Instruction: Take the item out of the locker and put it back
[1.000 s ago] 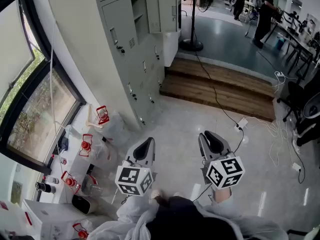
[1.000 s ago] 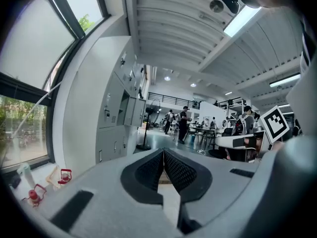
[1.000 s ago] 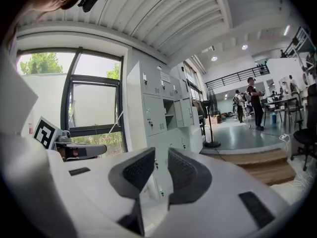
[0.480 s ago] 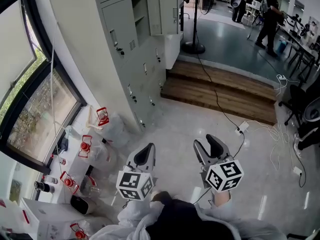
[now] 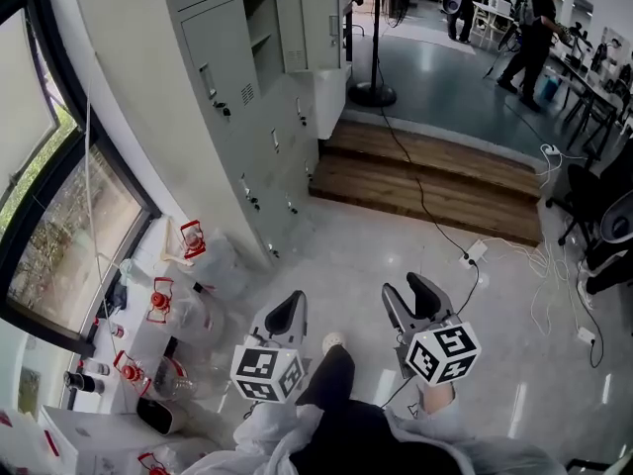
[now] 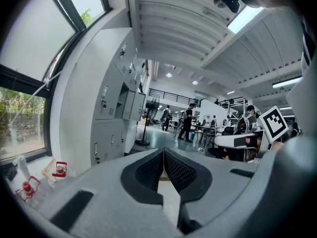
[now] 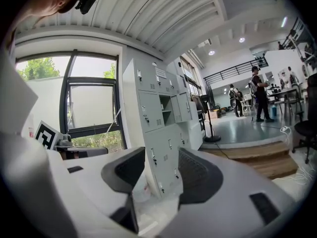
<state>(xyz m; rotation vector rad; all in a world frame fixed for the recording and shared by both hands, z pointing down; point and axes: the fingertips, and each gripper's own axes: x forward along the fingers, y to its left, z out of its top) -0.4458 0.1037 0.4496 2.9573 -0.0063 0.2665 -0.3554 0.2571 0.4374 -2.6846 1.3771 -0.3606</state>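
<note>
The grey locker bank stands at the upper left of the head view, well ahead of both grippers. One upper compartment is open, its door swung out; I cannot see any item inside it. My left gripper hangs low over the floor with its jaws shut and empty; in its own view the left gripper shows its pads meeting. My right gripper is beside it, open with nothing between its fingers. In the right gripper view the right gripper frames the lockers.
A wooden step runs right of the lockers, with a fan stand behind it. Cables and a power strip lie on the floor to the right. Red lanterns and bottles crowd the window sill at left. People stand far back.
The right gripper's jaws have parted from nearly shut to open. Both grippers have sunk a little in the view, and a foot has appeared between them.
</note>
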